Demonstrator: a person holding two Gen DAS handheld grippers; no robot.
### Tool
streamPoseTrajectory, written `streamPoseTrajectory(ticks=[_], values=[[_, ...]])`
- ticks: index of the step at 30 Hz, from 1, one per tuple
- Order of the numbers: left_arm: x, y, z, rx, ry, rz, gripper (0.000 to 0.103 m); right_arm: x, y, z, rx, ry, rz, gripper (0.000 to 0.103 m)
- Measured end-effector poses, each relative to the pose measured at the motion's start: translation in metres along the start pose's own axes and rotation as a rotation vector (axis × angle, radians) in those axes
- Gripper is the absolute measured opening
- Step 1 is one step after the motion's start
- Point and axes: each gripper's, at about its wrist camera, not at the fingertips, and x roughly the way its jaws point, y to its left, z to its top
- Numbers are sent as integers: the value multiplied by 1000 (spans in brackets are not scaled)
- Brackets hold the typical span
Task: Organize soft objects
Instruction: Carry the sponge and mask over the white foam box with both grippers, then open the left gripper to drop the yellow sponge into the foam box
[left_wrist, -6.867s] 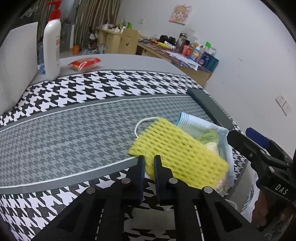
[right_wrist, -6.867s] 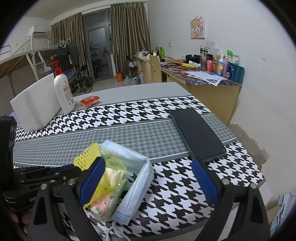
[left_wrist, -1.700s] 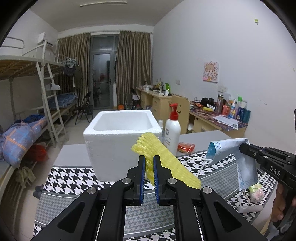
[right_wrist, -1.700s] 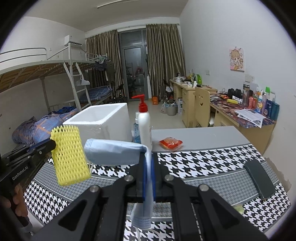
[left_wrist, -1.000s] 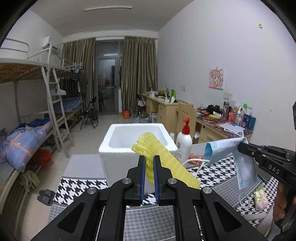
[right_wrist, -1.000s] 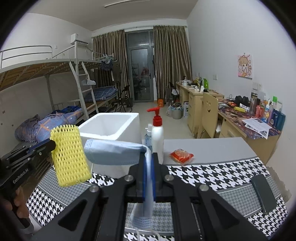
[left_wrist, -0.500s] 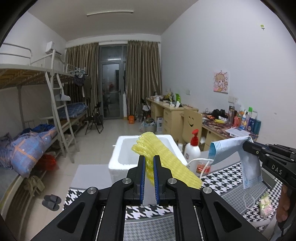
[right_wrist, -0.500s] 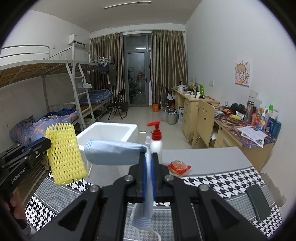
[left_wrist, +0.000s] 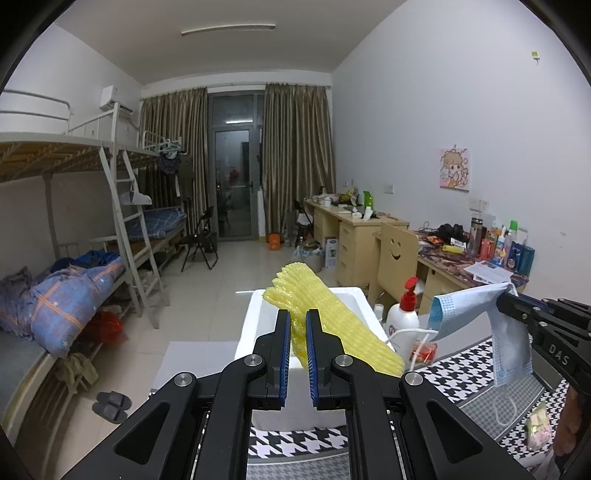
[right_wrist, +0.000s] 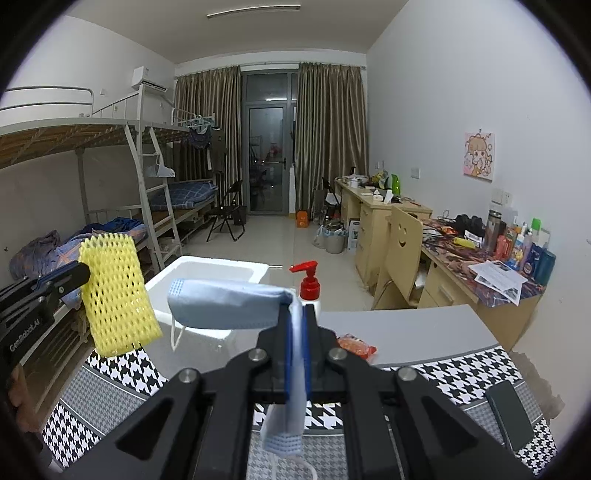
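The yellow foam net sleeve (left_wrist: 334, 325) is clamped between the blue-lined jaws of the left gripper (left_wrist: 298, 332) and is held up in the air, its far end tilted up over the open white foam box (left_wrist: 255, 328) that is seen just behind it. In the right wrist view the same sleeve (right_wrist: 116, 291) is seen hanging at the left, in front of the near-left corner of the box (right_wrist: 207, 273). The right gripper (right_wrist: 295, 332) is clenched on a light blue face mask (right_wrist: 229, 302): the mask is draped leftward from the jaws, and a folded part and ear loops are left dangling below them. From the left wrist view the mask (left_wrist: 480, 325) is seen held at the right, above the houndstooth tablecloth (left_wrist: 461, 369). A white pump bottle with a red nozzle (right_wrist: 308, 288) is stood just right of the box, with a small orange packet (right_wrist: 356, 345) near it. A dark phone (right_wrist: 508, 413) is laid at the table's right edge.
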Motion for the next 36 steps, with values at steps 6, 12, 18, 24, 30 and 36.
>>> streamPoseTrajectory(ticks=[6, 12, 18, 24, 30, 36], values=[[14, 3, 9, -8, 10, 16, 9, -2, -2, 9, 9, -12, -6, 7], [32, 6, 11, -18, 37, 15, 9, 3, -4, 13, 21, -9, -24, 7], [46, 8, 15, -17, 50, 15, 9, 8, -6, 14, 29, -5, -25, 7], [71, 10, 18, -18, 80, 37, 9, 11, -13, 19, 40, -8, -27, 7], [94, 10, 20, -26, 109, 19, 9, 16, -14, 19, 41, -1, -29, 7], [115, 11, 19, -24, 138, 3, 9, 23, -16, 19, 37, 9, -39, 7]])
